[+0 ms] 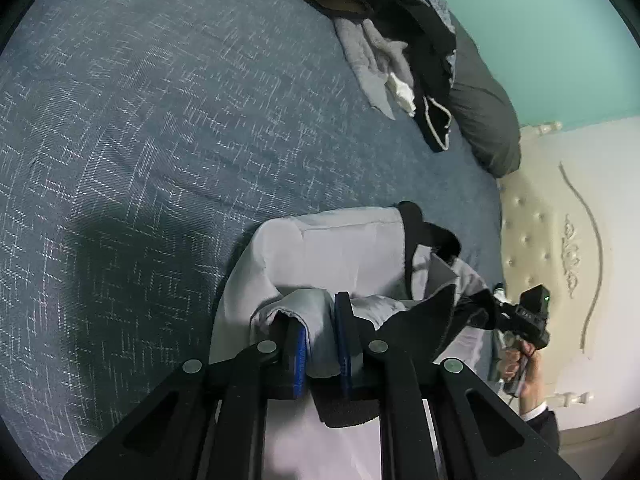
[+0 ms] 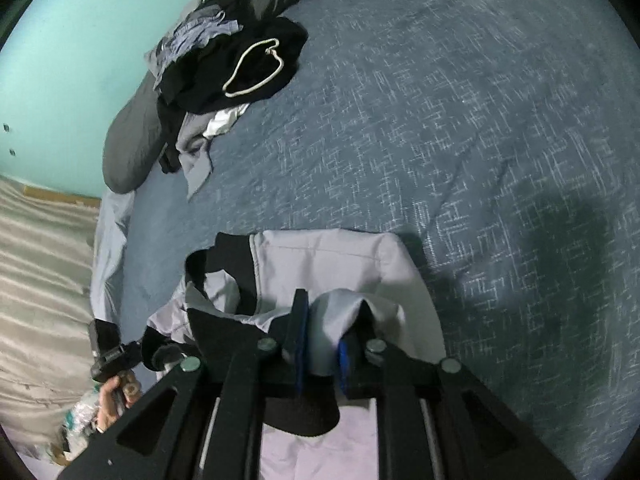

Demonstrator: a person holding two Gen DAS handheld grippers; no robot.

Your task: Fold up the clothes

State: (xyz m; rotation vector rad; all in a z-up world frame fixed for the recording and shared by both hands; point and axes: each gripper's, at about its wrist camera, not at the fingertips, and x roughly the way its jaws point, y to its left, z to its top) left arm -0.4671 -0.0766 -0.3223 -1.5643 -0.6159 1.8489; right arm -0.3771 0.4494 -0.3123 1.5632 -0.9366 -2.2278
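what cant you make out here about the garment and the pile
- Grey garment: lower part hidden behind the left tongs in the left wrist view, and behind the right tongs in the right wrist view.
- Clothes pile: items overlap, count unclear in either view.
- Pillow: partly covered by the pile.

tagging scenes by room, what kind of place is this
Most likely a bedroom: the garment is being folded on a bed with a blue patterned bedspread, a grey pillow lies by the wall, and a cream tufted headboard stands at one end.
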